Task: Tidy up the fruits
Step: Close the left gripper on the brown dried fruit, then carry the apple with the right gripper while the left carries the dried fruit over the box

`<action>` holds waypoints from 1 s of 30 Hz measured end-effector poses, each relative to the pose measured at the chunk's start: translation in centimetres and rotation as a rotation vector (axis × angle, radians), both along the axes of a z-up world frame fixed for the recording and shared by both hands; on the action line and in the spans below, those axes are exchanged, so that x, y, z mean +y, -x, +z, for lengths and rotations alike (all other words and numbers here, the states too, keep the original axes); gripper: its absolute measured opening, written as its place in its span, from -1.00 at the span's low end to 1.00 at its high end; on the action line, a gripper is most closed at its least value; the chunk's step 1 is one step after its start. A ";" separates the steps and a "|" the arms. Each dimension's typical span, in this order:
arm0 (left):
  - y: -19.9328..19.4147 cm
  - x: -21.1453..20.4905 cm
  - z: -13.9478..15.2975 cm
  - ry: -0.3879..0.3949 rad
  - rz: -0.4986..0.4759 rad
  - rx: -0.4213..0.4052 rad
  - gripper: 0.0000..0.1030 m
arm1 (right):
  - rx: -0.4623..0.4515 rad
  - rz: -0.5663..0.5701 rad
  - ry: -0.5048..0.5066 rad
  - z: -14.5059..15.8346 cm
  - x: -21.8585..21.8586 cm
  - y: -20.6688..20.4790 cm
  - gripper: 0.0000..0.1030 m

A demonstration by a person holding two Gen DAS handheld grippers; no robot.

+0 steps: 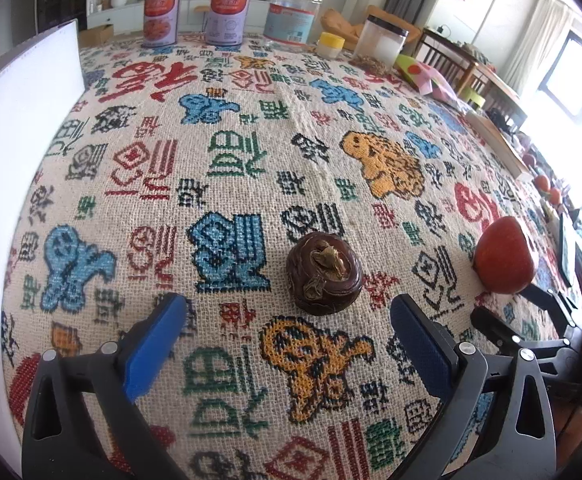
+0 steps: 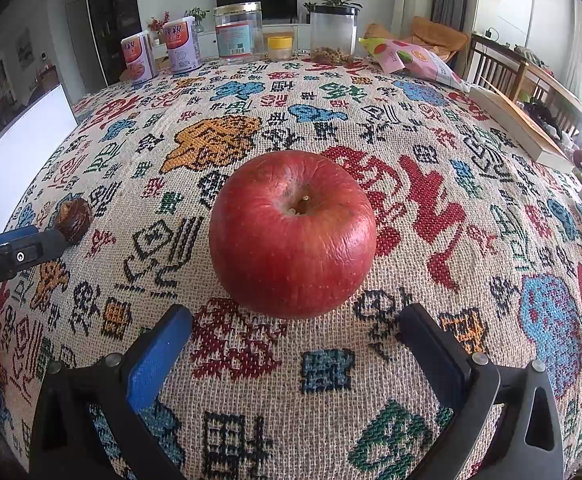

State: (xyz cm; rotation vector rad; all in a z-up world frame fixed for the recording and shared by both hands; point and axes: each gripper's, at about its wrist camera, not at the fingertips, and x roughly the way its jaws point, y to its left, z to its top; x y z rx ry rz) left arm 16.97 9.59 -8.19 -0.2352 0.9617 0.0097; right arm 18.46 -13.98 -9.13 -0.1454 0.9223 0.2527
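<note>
Jaws apart on both grippers: left (image 1: 287,312) faces a brown fruit (image 1: 324,272), right (image 2: 295,322) an apple (image 2: 292,234).

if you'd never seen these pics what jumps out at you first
The big wrinkled red apple dominates the right wrist view, sitting stem up on the woven tablecloth covered in colourful characters, just ahead of the open right gripper. In the left wrist view, a small dark brown water chestnut lies just ahead of the open left gripper.
</note>
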 end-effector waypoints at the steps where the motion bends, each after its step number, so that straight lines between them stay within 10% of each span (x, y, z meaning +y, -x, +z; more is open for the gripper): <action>1: -0.1 -0.5 0.0 -0.027 -0.010 0.008 0.95 | 0.000 0.000 0.000 0.0 0.0 0.0 1.00; 6: -1.0 -2.9 0.0 -0.117 -0.042 -0.003 0.83 | 0.001 0.001 -0.007 0.0 -0.1 0.0 1.00; 10: -1.9 -4.2 -0.2 -0.208 -0.062 -0.018 -0.17 | -0.001 -0.016 -0.155 0.9 -1.9 -0.1 0.99; 16: -0.5 -3.1 0.9 -0.147 -0.006 -0.042 -0.20 | 0.001 -0.052 -0.267 2.6 -3.4 -0.7 0.93; 30: 3.4 -1.9 3.6 -0.066 0.020 -0.038 -0.20 | 0.166 0.042 0.028 4.0 1.8 -4.4 0.82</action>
